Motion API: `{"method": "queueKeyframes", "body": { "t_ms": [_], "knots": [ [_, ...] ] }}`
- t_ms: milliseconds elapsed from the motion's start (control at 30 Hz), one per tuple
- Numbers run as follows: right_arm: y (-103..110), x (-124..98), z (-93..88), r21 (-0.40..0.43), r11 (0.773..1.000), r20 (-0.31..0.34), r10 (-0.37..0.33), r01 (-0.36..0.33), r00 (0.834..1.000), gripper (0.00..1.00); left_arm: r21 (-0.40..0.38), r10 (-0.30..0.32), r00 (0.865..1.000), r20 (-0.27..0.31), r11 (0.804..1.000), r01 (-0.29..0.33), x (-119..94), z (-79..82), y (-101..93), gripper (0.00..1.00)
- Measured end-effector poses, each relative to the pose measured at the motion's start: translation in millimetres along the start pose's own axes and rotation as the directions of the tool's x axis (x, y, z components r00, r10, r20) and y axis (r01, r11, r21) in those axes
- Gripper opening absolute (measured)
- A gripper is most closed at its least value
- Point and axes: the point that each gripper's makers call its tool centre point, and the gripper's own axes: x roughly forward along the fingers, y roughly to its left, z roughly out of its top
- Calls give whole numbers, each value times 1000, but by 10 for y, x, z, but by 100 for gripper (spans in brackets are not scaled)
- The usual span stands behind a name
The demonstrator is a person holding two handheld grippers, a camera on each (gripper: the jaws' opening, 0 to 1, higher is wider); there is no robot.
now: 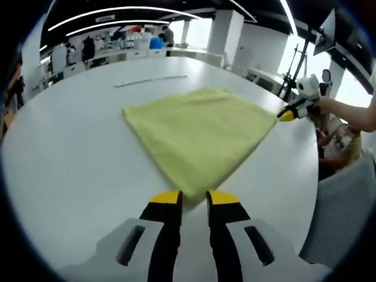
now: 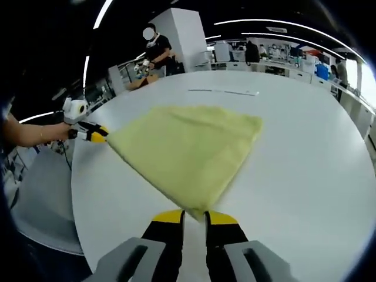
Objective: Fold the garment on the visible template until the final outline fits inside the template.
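The yellow garment (image 1: 197, 132) lies flat on the white worktop (image 1: 70, 164), spread as a rough square, seen corner-on from both sides; the left tool (image 1: 194, 198) sits at one corner, its yellow-tipped jaws nearly closed with the cloth's point between them, so it appears clenched on that corner; the right tool (image 2: 194, 215) is likewise pinched on the neighbouring corner, and in the left gripper view it shows at the cloth's right-hand point (image 1: 288, 115); holding two corners of one edge this way looks meant to lift that edge evenly for a fold, without the cloth twisting; a thin pale strip (image 1: 150, 80) lies on the worktop beyond the garment; no template outline can be made out.
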Motion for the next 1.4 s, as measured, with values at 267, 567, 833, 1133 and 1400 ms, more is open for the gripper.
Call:
{"method": "queueKeyframes", "body": {
  "t_ms": [267,567,833,1133,1400],
  "knots": [
    [-15,-11,-20,63,998,31,1,-3,1000,0,-74,-10,999,33,997,12,7,18,0,1],
    [-24,-8,-23,77,997,45,-2,-1,999,0,-99,-3,1000,31,995,6,5,-12,-5,1],
    [-29,-58,-3,20,1000,39,-1,1,999,0,-107,6,999,33,994,-3,-14,-19,13,0],
    [-47,-114,56,-36,999,36,8,-7,999,0,-100,12,1000,27,995,-10,-17,-9,33,0],
    [-43,-107,-4,-56,998,12,9,-8,1000,0,-108,16,1000,16,994,-14,-15,-39,24,0]
  ]
}}
